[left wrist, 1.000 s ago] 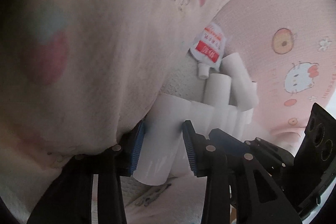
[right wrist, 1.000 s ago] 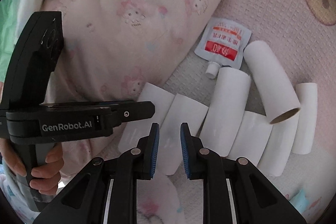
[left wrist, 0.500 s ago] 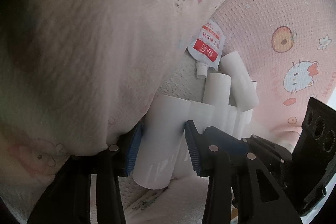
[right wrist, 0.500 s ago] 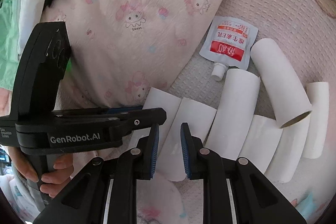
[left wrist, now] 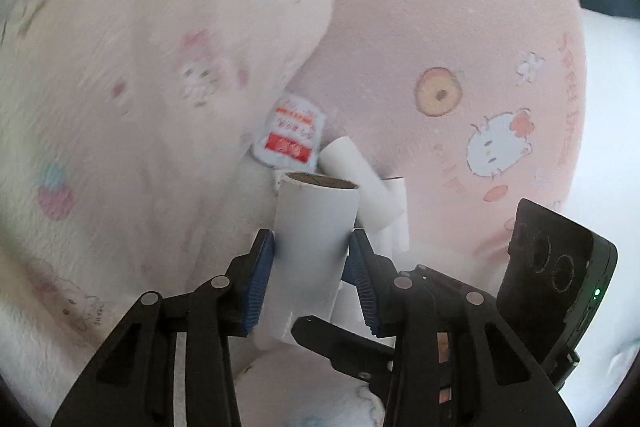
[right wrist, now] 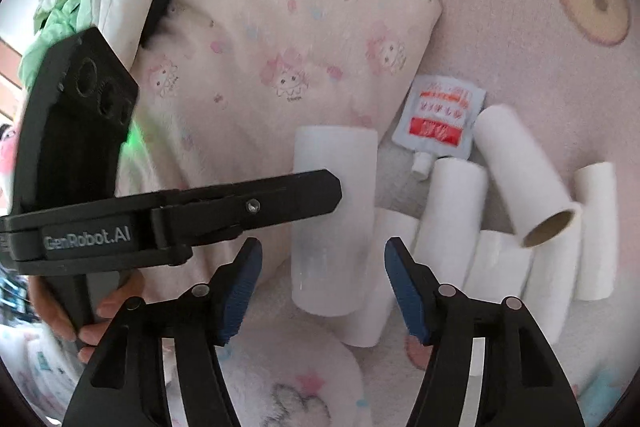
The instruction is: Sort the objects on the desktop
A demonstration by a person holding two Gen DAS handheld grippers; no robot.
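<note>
- The left gripper [left wrist: 312, 259] pinches a white cardboard tube [left wrist: 312, 227] across its middle between the blue pads, and the tube is tilted up off the pink blanket [left wrist: 460, 7], its open brown-lined end toward 12 o'clock.
- The right gripper [right wrist: 324, 267] is spread wide and holds nothing; it hovers just below the lifted tube, which sits at about 12 o'clock from its fingertips.
- Judged from this, sorting is at an early stage: one tube is picked up, none is visibly placed anywhere, and the remaining tubes [right wrist: 452, 223] lie bunched together at 3 o'clock in the right wrist view, some overlapping.
- A spouted pouch [right wrist: 440, 115] with red print lies at 1 o'clock, just beside the tubes, untouched.
- No bin or sorting spot shows in either view, so where the tube goes cannot be told.
- The right wrist view shows the whole cluster, the pillow [right wrist: 288, 39] with cartoon print, and the person's hand [right wrist: 80, 311] on the left gripper's handle.
- The left wrist view alone shows both pads touching the tube and the hollow end, while the tube hides most of the cluster.
</note>
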